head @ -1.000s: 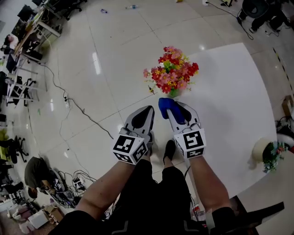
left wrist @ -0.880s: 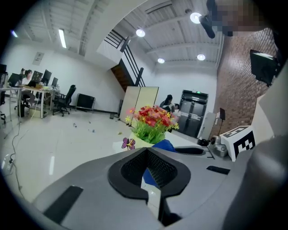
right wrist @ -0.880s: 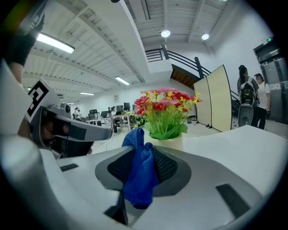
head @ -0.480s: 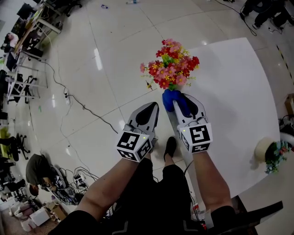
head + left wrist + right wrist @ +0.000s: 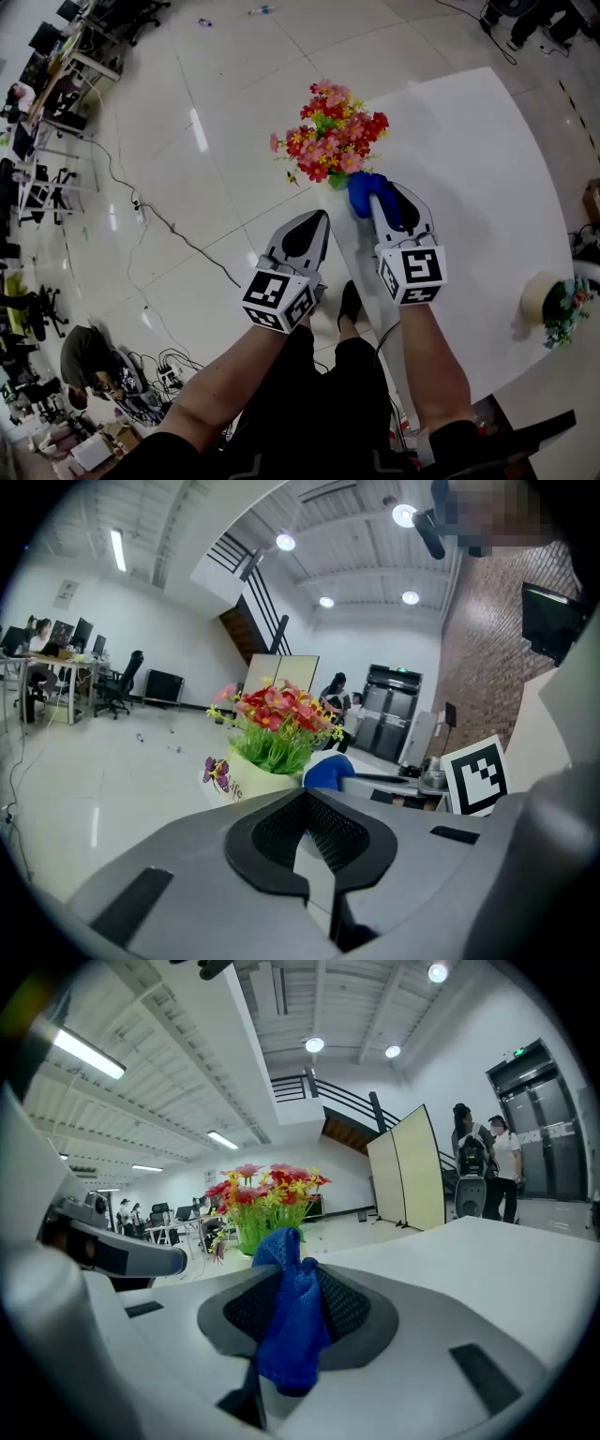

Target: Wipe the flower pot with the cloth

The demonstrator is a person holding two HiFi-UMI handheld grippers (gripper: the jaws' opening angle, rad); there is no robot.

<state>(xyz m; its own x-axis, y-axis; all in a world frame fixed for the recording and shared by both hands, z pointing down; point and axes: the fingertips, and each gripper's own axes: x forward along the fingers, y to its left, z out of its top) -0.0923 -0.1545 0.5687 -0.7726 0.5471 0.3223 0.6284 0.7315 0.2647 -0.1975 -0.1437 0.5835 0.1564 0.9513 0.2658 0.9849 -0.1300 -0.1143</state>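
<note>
Cloth (image 5: 291, 1326) is blue and sits clamped between the jaws of the right gripper (image 5: 382, 190). In the right gripper view the jaws close on the fabric. One fold rises past the tips and the remainder hangs back between the pads.

Left gripper (image 5: 302, 795) has its jaws together, tips meeting, with nothing held between them.

Pot (image 5: 242, 782) is cream with a purple flower print on its side. It stands upright near the left edge of the white table (image 5: 478, 178). Flowers (image 5: 328, 141) in red, pink and yellow fill the pot and, in the head view, cover nearly all of it from above.

Position relative to the grippers:
- Right gripper: the pot lies just ahead of the tips and slightly to their left. The raised fold of cloth is just beside the pot's right side. Whether the two touch cannot be told from any view.
- Left gripper: the pot lies ahead of the tips and apart from them. In the left gripper view it stands a little left of the jaw line, with the cloth showing at its right flank.

Both grippers point toward the pot, side by side, the right one further forward.
</note>
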